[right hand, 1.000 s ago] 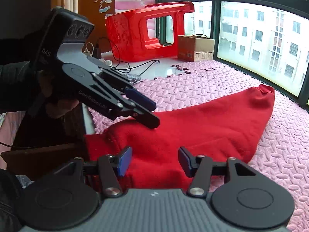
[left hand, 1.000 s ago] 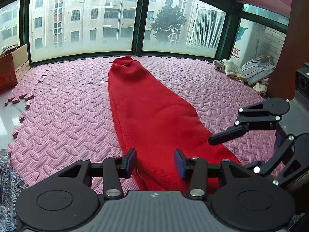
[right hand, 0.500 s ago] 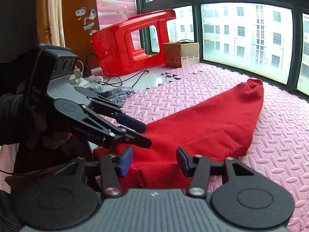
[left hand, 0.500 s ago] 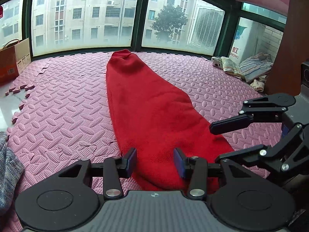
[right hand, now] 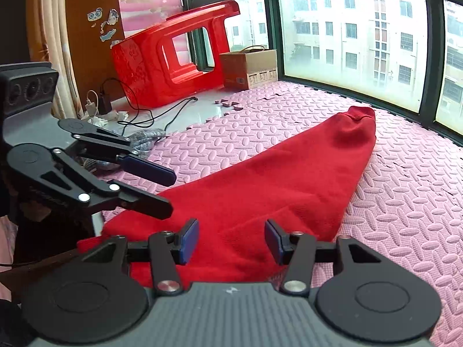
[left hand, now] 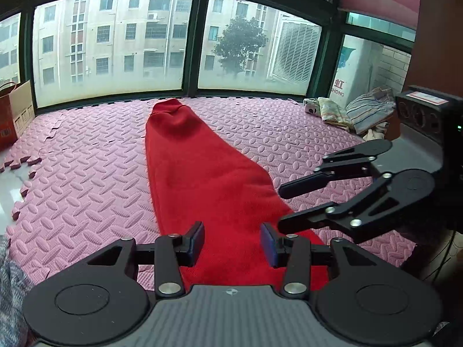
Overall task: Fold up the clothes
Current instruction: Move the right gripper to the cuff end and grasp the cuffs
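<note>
A long red garment (left hand: 199, 179) lies flat on the pink foam mat (left hand: 81, 179), narrow end toward the window, wide end near me. It also shows in the right wrist view (right hand: 289, 185). My left gripper (left hand: 231, 244) is open and empty, raised over the garment's near end. My right gripper (right hand: 231, 241) is open and empty over the same near end. Each gripper shows in the other's view: the right one (left hand: 285, 206) at the garment's right edge, the left one (right hand: 170, 192) at its left edge, both with jaws apart.
A pile of folded striped clothes (left hand: 361, 112) lies at the mat's far right corner. A cardboard box (right hand: 249, 68), a red plastic stool (right hand: 173, 55) on its side and cables (right hand: 150, 112) sit on the tiled floor left of the mat. A grey cloth (right hand: 144, 141) lies there too.
Both grippers have risen and pulled back from the garment's near end, so it looks farther away. Both stay open. The garment lies as before.
</note>
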Action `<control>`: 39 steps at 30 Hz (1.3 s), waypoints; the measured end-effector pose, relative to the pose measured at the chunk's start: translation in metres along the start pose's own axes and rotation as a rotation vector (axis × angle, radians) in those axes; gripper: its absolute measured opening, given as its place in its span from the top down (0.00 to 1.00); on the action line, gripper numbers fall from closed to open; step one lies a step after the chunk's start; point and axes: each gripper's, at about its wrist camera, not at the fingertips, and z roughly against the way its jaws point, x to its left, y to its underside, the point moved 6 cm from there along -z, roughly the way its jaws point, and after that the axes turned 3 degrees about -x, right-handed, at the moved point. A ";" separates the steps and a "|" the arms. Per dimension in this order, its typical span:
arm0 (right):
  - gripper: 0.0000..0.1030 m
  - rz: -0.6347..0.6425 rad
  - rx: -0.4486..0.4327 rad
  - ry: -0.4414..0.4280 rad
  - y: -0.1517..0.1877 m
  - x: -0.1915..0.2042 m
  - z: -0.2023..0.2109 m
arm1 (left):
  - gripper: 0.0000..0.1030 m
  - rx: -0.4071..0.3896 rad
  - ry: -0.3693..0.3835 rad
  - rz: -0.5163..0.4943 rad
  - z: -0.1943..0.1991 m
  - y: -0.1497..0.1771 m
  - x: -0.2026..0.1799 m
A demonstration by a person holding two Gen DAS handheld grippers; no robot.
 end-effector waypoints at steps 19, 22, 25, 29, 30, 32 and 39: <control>0.50 0.020 0.094 0.112 -0.047 -0.100 -0.095 | 0.49 0.106 0.061 0.061 -0.030 0.017 0.018; 0.50 0.040 0.105 0.130 -0.059 -0.116 -0.112 | 0.49 0.104 0.073 0.077 -0.030 0.016 0.020; 0.50 0.051 0.099 0.147 -0.073 -0.130 -0.126 | 0.49 0.106 0.084 0.093 -0.030 0.016 0.022; 0.50 0.054 0.092 0.204 -0.094 -0.159 -0.150 | 0.49 0.110 0.096 0.108 -0.032 0.015 0.024; 0.50 0.048 0.087 0.217 -0.097 -0.167 -0.155 | 0.49 0.112 0.099 0.111 -0.032 0.015 0.025; 0.50 0.040 0.084 0.234 -0.102 -0.176 -0.161 | 0.49 0.115 0.103 0.117 -0.033 0.014 0.026; 0.43 -0.088 -0.044 0.147 -0.120 -0.197 -0.148 | 0.48 0.123 0.116 0.141 -0.033 0.006 0.033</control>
